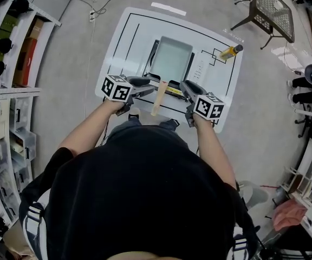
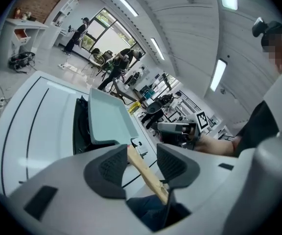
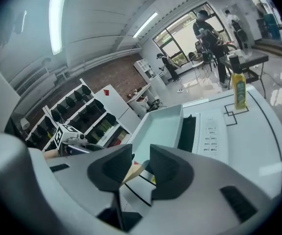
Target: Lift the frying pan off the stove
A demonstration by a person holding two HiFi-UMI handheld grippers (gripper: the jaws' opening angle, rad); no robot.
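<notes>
We count 1 frying pan (image 1: 171, 58) with 1 wooden handle (image 1: 160, 97), 1 stove (image 2: 81, 126), 1 yellow bottle (image 1: 230, 51), 1 table (image 1: 118, 42) and 1 mesh chair (image 1: 272, 10). We count 2 grippers, the left gripper (image 1: 149, 85) and the right gripper (image 1: 184, 88), each bearing 1 marker cube (image 1: 116, 87).

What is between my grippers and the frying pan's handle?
Nothing visible. The wooden handle lies between the open jaws of the left gripper; the right gripper, also open, faces it from the other side unobstructed.
</notes>
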